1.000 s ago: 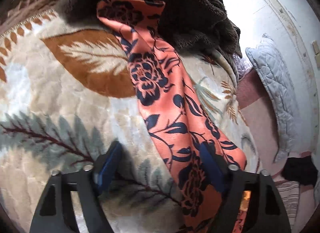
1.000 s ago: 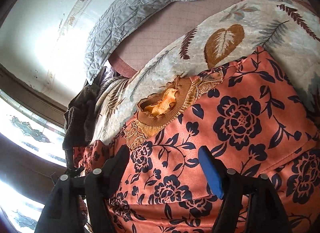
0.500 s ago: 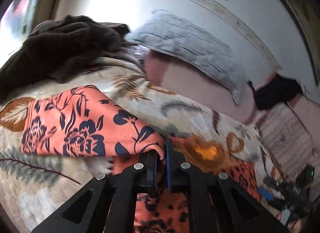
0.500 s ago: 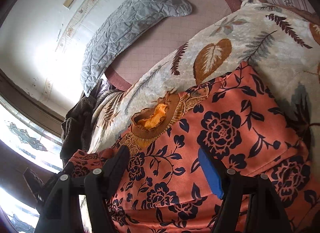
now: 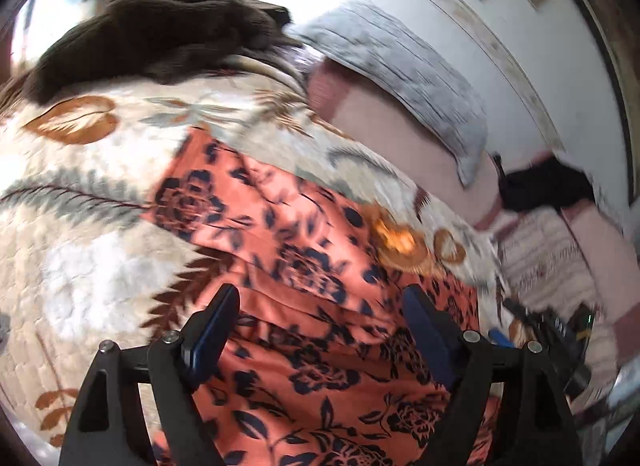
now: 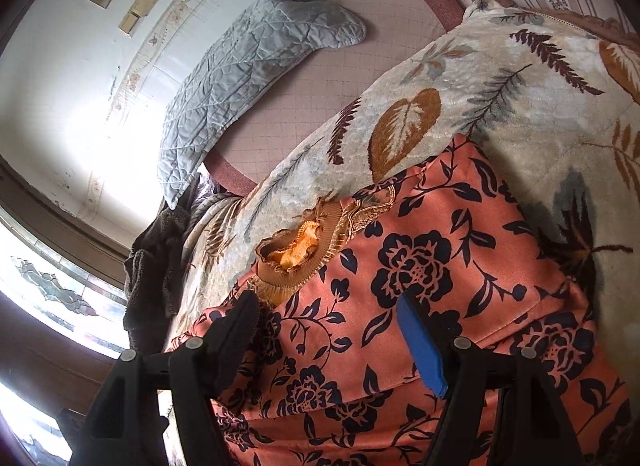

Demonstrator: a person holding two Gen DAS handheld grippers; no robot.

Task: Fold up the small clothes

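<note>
No readable text, labels, brands, numbers or signs in either wrist view

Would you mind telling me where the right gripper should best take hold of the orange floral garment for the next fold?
Probably at the garment's free edge on the leaf-print blanket, beyond and right of the right gripper. Come in low from the blanket side: the cloth lies flat, and only its edge offers the open jaws a layer to pinch.

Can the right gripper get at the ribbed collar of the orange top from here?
Probably yes. The right gripper is open above the orange top, and the collar lies uncovered just ahead of its fingers.
</note>
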